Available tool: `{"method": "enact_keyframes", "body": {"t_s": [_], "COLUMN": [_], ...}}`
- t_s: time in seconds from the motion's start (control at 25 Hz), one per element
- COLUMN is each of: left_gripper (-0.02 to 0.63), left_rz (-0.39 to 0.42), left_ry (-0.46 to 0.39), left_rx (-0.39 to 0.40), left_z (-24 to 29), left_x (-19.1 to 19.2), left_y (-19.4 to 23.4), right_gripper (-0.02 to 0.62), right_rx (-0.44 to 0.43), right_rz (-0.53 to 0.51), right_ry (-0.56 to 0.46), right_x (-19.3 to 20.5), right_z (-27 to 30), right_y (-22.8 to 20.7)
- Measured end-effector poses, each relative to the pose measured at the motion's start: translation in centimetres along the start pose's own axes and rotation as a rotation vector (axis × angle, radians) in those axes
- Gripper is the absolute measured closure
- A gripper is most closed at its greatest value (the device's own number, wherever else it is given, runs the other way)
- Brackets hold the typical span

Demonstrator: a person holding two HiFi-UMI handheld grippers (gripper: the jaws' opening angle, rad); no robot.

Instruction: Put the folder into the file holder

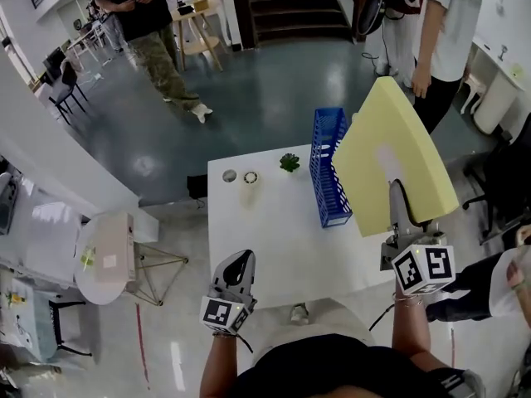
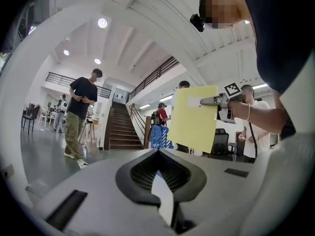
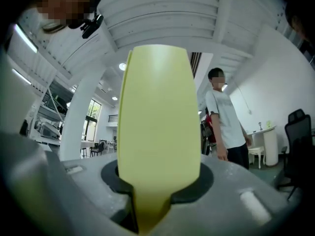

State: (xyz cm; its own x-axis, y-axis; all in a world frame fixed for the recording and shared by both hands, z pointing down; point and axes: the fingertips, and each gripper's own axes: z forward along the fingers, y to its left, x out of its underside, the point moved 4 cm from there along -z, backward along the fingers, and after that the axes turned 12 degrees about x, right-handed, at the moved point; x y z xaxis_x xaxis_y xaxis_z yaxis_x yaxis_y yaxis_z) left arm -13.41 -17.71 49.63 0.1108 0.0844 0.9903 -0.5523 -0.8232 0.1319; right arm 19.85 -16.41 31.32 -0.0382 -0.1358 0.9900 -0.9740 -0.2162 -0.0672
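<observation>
A large pale yellow folder [image 1: 390, 152] hangs in the air over the table's right side, tilted, with my right gripper [image 1: 397, 191] shut on its lower edge. In the right gripper view the folder [image 3: 160, 132] fills the gap between the jaws and hides what lies beyond. The blue mesh file holder [image 1: 328, 168] stands upright on the white table [image 1: 265, 239], just left of the folder. My left gripper [image 1: 241, 261] is at the table's front edge, shut and empty. The left gripper view shows the folder [image 2: 193, 117], the file holder [image 2: 160, 136] and the right gripper [image 2: 212, 101].
A small green plant [image 1: 289, 162], a little cup [image 1: 250, 177] and a round lid [image 1: 230, 175] sit at the table's far edge. One person [image 1: 149, 23] stands far left, another [image 1: 444, 40] stands close behind the folder. A side table [image 1: 108, 255] is on the left.
</observation>
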Motion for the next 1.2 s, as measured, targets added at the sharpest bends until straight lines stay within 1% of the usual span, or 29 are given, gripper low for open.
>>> {"method": "enact_keyframes", "body": {"t_s": [0.16, 0.36, 0.52, 0.72, 0.84, 0.96, 1.08, 1.2], "left_gripper": [0.609, 0.609, 0.609, 0.609, 0.609, 0.609, 0.609, 0.609], "left_rz": [0.004, -0.003, -0.003, 0.0, -0.004, -0.006, 0.003, 0.016], "left_ry": [0.011, 0.015, 0.013, 0.01, 0.015, 0.024, 0.023, 0.029], "left_rx": [-0.025, -0.066, -0.097, -0.12, -0.133, -0.14, -0.14, -0.14], "left_z": [-0.8, -1.5, -2.0, -2.0, -2.1, -2.0, -1.8, -1.7], "left_x": [0.1, 0.1, 0.2, -0.6, -0.4, -0.2, -0.3, -0.3], "left_y": [0.6, 1.5, 2.2, 2.6, 2.9, 3.1, 3.1, 3.0], "right_gripper": [0.445, 0.445, 0.445, 0.445, 0.445, 0.443, 0.443, 0.443], "right_rx": [0.043, 0.098, 0.101, 0.113, 0.11, 0.112, 0.124, 0.129], "right_rz": [0.029, 0.026, 0.041, 0.036, 0.039, 0.047, 0.031, 0.028], "right_ry": [0.002, -0.013, -0.002, -0.029, -0.032, -0.038, -0.043, -0.024], "right_x": [0.9, 2.9, 4.8, 6.5, 7.2, 7.8, 8.5, 9.5], "right_z": [2.5, 5.1, 6.4, 7.4, 7.8, 8.2, 8.4, 8.4], "right_y": [0.8, 2.0, 2.8, 3.3, 3.5, 3.6, 3.8, 4.0]}}
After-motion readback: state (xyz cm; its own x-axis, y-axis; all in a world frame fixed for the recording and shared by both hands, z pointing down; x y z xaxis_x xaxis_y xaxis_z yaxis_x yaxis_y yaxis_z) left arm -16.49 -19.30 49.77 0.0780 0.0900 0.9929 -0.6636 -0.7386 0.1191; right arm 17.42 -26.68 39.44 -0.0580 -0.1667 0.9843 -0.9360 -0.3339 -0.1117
